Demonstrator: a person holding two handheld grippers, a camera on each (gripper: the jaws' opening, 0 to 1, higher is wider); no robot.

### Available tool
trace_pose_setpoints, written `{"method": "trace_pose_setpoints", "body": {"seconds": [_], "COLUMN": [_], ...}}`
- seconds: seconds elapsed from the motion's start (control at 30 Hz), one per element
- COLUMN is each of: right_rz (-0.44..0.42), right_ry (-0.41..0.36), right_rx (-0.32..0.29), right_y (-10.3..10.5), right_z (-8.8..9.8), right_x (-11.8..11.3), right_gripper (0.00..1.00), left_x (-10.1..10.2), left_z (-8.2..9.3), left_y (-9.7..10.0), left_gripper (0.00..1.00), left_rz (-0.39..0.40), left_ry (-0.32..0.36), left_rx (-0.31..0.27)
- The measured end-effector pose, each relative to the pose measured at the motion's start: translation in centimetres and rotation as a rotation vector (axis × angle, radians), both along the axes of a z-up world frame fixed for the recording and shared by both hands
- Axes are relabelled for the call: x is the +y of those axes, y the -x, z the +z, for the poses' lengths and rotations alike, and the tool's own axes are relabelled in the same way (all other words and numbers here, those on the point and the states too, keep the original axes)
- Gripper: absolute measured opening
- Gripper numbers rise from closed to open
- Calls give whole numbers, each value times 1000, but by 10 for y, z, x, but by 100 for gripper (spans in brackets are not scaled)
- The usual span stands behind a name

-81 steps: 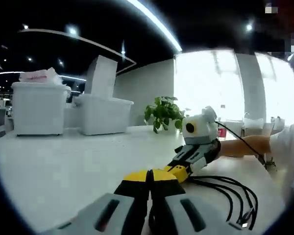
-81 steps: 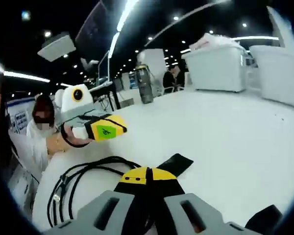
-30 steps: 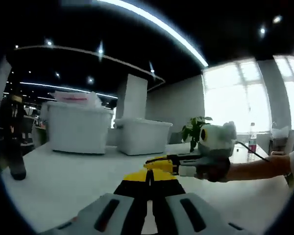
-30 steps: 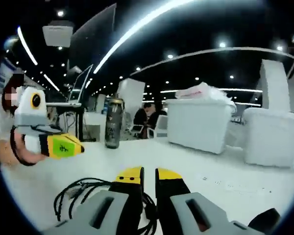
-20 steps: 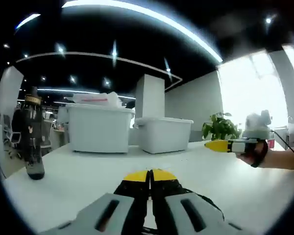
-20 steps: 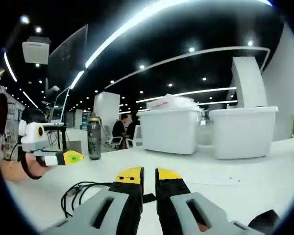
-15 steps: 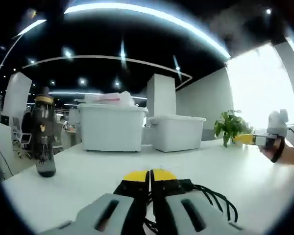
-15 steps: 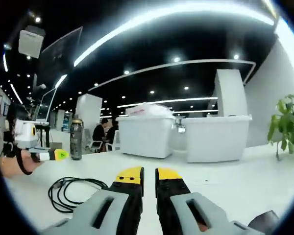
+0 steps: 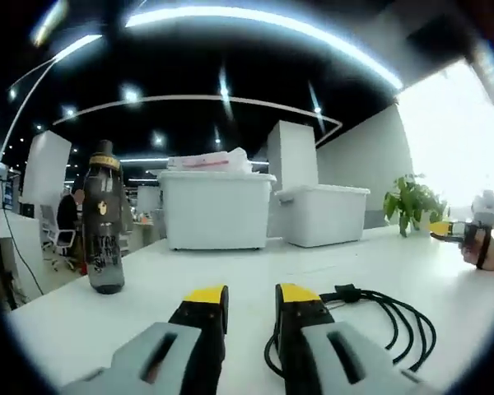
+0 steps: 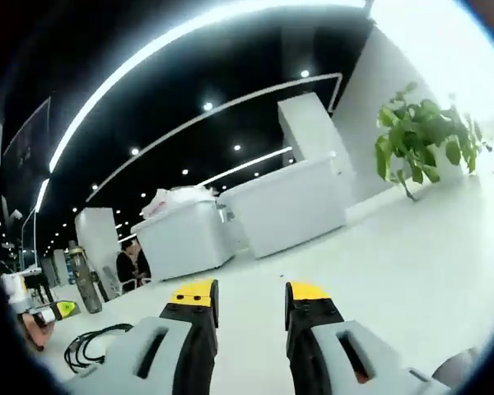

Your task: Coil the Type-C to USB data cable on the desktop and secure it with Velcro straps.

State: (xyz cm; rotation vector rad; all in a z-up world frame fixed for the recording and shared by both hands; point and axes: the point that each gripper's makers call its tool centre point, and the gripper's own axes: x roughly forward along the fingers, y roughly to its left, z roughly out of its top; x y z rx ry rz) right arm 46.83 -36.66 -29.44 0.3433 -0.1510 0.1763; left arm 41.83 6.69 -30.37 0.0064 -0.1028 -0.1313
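A: Left gripper view has the black cable [image 9: 370, 317] lying in loose loops on the white desktop [image 9: 230, 271], just right of the left gripper [image 9: 251, 298], whose jaws stand apart with nothing between them

B: And the other one?

A: Same story for the right gripper [image 10: 251, 295]: jaws parted, empty, tilted up off the desk. From its view the cable [image 10: 86, 346] sits well off to its left, close to the left gripper [image 10: 56, 311]

B: So nothing is holding the loops. What worries you?

A: They look springy and unbound. If one jaw drags a strand instead of pinching the whole bundle, I'd expect the coil to fan open. Near the cable's top end there is a thicker dark lump; I cannot tell whether that is the Velcro strap or a plug

B: Anything near the cable to knock over?

A: A dark bottle [image 9: 105, 218] stands upright well left of the cable, and two white bins [image 9: 214, 210] lie far behind it. A wide left-hand swing could tip the bottle
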Motion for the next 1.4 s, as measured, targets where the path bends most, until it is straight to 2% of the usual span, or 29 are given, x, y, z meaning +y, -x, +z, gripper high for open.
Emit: {"method": "trace_pose_setpoints", "body": {"seconds": [0.13,0.2,0.23,0.27,0.37,0.47,0.6,0.73,0.83,0.97,1.0,1.03,1.13,1.23,1.4], "right_rz": [-96,-127,-127,-126,-121,-114,-81,-88,-83,-61,-62,-65,-40,2,10], "right_ry": [62,83,98,142,186,226,198,155,136,124,123,138,264,279,225], "right_rx": [4,13,5,-8,-26,-25,-42,-37,-33,-19,-19,-17,-26,-11,23], "right_y": [-1,-2,-2,-3,-2,-3,0,0,1,8,11,14,22,31,50], "right_z": [-2,-4,-3,-1,0,-1,0,0,0,-3,-3,-3,-5,-10,-15], "right_x": [-17,-22,-20,-20,-11,-5,0,-8,-10,-9,-7,-6,10,22,24], "right_gripper": [34,36,36,38,44,44,45,45,45,45,45,45,45,46,47], "left_x": [2,5,9,10,12,14,21,29,30,25,19,13,-3,-13,-13], "left_z": [0,1,1,1,0,-2,0,-4,-10,-6,-5,-5,-5,-4,-3], "left_y": [-1,-1,0,0,-1,-3,1,8,16,34,40,46,56,71,93], "left_gripper": [30,30,31,32,39,48,51,50,50,50,50,50,50,51,55], "left_rz": [-8,13,40,48,52,29,38,71,101,136,142,141,128,109,127], "left_ry": [46,22,-30,-48,-42,22,53,83,32,20,-8,-40,-117,-91,-4], "left_rx": [-7,-12,-13,-14,-16,-20,-53,-62,-40,-65,-71,-71,-68,-79,-85]}}
